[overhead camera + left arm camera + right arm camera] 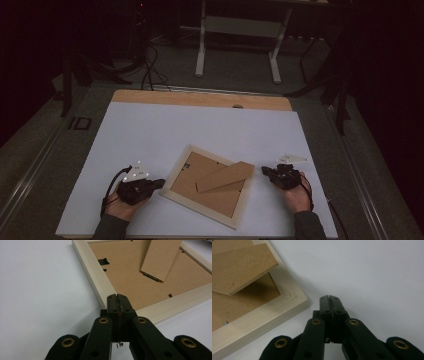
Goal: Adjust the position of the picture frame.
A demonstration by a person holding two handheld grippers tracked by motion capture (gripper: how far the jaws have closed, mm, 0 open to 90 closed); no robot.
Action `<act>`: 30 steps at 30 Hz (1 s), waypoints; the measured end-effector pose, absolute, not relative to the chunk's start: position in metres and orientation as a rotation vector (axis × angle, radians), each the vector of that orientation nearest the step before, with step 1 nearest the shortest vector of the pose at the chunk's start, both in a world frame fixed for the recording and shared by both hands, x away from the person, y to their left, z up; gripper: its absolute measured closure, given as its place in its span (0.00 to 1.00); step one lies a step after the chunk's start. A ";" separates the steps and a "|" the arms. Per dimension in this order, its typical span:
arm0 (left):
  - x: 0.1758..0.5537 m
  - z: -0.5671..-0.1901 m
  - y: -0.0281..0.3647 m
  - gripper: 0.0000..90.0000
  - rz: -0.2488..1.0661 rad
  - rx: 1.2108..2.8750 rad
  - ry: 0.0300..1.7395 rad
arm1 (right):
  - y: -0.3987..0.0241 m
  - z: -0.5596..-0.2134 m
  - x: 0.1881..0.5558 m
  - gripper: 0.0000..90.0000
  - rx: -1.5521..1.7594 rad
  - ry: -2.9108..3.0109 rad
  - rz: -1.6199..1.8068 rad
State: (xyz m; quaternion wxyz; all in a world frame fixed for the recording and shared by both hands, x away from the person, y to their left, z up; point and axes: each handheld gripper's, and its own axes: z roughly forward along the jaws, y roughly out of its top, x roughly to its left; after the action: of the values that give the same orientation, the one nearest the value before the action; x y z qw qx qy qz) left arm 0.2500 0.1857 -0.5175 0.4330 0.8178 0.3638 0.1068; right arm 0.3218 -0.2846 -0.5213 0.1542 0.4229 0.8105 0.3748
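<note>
Picture frame (207, 185) lies face down on the white table top (150, 130), near my edge, turned at a slant, pale wood border up with the brown backing board (140, 277) showing. Its brown stand flap (225, 176) is lifted off the backing, angled toward the right. Small black clips (103, 261) sit along the inside of the border. My left gripper (159, 183) rests on the table just left of the frame; in the left gripper view (117, 298) its jaws are pressed together with nothing between them, tips right at the frame's near corner, can't tell if touching. My right gripper (265, 171) is just right of the frame, jaws also together and empty; in the right gripper view (329, 299) the tips sit on bare table just beside the frame's corner (294, 301), apart from it. My hands (122, 202) hold both tools from the bottom edge. Grey three-cornered plate (136, 173) on top of the left one. Dim floor and a white desk stand (240, 40) beyond the table.
</note>
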 end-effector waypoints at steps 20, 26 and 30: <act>0.232 -0.527 0.178 1.00 0.226 2.113 0.853 | -0.284 -0.523 0.324 1.00 1.219 2.325 1.097; 0.229 -0.528 0.170 1.00 0.224 2.151 0.830 | -0.284 -0.523 0.324 1.00 1.220 2.333 1.113; 0.229 -0.528 0.170 1.00 0.234 2.152 0.825 | -0.283 -0.524 0.324 1.00 1.212 2.345 1.116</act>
State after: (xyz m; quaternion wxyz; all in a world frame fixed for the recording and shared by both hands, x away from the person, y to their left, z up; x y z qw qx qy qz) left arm 0.2289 0.1698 -0.5284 0.4009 0.8511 0.3262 0.0926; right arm 0.3240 -0.2826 -0.5236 0.1374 0.4188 0.8106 0.3856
